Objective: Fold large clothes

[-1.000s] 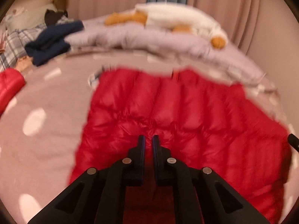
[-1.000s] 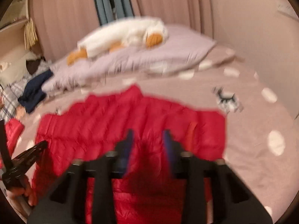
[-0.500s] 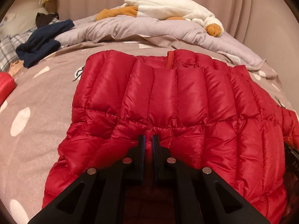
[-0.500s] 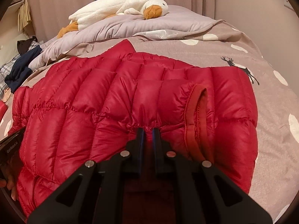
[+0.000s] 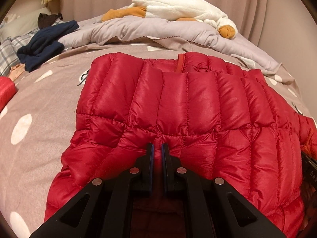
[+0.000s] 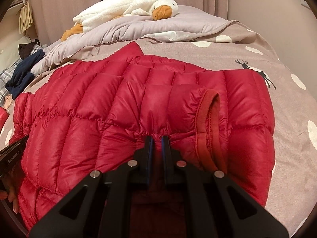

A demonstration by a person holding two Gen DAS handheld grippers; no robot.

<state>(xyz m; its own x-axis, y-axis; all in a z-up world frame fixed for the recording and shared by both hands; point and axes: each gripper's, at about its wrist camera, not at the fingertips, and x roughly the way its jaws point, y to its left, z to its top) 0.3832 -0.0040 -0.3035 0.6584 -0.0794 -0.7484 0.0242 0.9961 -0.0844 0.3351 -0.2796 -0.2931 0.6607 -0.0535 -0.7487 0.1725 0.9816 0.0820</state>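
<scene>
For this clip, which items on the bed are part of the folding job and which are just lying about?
In use:
- red down jacket
- left gripper, pinching the jacket
- right gripper, pinching the jacket

Lying about:
- plush goose
- lilac duvet
- navy garment
- plaid cloth
- dotted bedsheet

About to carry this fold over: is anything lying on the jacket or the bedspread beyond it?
Nothing visible. Both the left gripper and right gripper already pinch the jacket; the bedspread beyond it is bare.
</scene>
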